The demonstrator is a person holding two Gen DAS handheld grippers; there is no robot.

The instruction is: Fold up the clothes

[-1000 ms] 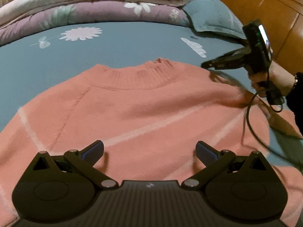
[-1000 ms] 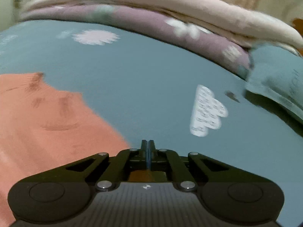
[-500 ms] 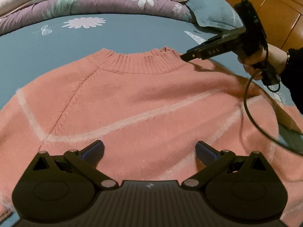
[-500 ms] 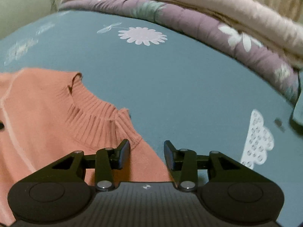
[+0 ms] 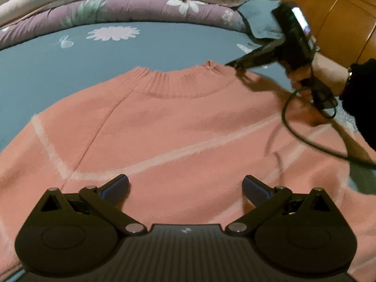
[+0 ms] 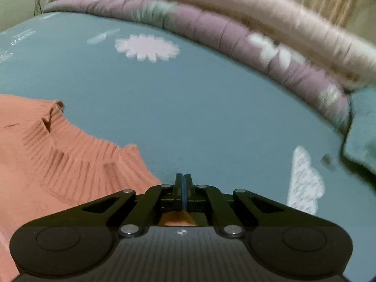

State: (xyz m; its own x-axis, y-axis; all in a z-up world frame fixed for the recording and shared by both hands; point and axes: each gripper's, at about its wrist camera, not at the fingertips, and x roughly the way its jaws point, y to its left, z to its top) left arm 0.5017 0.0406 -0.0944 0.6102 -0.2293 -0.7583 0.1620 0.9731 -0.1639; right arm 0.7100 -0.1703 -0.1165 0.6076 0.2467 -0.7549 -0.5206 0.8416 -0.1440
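Early days here, by the look of it. Salmon-pink sweater [image 5: 178, 127] spread flat on the teal bed sheet [image 5: 58, 70], ribbed collar [image 5: 181, 82] away from the camera, pale stripes crossing the body. No fold visible anywhere yet; sleeves run out of frame on both sides, so their state cannot be told.

Left gripper [image 5: 185, 185] low over the sweater's middle, jaws wide apart, nothing between them.

Right gripper [image 6: 183, 188] at the shoulder just beside the collar [image 6: 77, 157], jaws pressed together; a sliver of orange knit behind them suggests a pinch on the fabric, though the contact itself is hidden. Seen from the left camera, right hand [image 5: 329, 77] out at that same corner, cable trailing across the knit.

Stacked floral quilts [image 6: 235, 37] at the head of the bed, well clear.

Likely still straightening; every fold remains to be done.
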